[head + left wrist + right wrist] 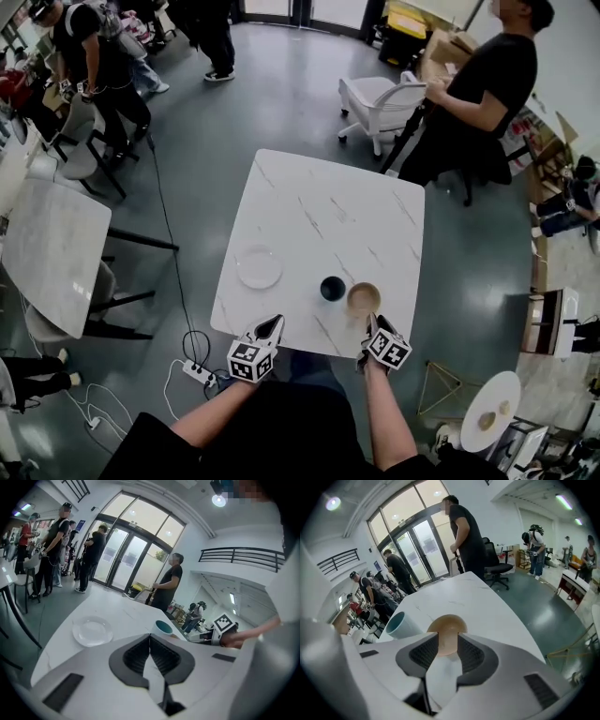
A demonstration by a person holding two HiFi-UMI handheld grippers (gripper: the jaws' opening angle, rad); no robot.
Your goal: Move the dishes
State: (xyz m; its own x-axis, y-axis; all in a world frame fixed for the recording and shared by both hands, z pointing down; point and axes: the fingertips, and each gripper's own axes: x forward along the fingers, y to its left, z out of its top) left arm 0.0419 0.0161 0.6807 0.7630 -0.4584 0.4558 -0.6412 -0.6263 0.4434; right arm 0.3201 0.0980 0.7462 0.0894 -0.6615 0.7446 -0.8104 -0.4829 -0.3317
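Note:
On the white marble table (319,206) lie a clear glass plate (259,267), a dark teal cup (332,288) and a tan bowl (364,298). My left gripper (273,326) hovers at the table's near edge, below the plate, shut and empty. Its own view shows the closed left gripper (150,637) with the plate (92,631) ahead to the left and the cup (163,627) just beyond the tips. My right gripper (371,323) sits right in front of the bowl. In its view the right gripper (447,637) has its jaws parted, with the bowl (446,623) showing in the gap and the cup (399,625) to the left.
A person in black (478,94) stands at the table's far right corner beside a white chair (380,103). A second marble table (52,248) with chairs stands to the left. A power strip (199,373) and cables lie on the floor near my left side. More people stand at the back left.

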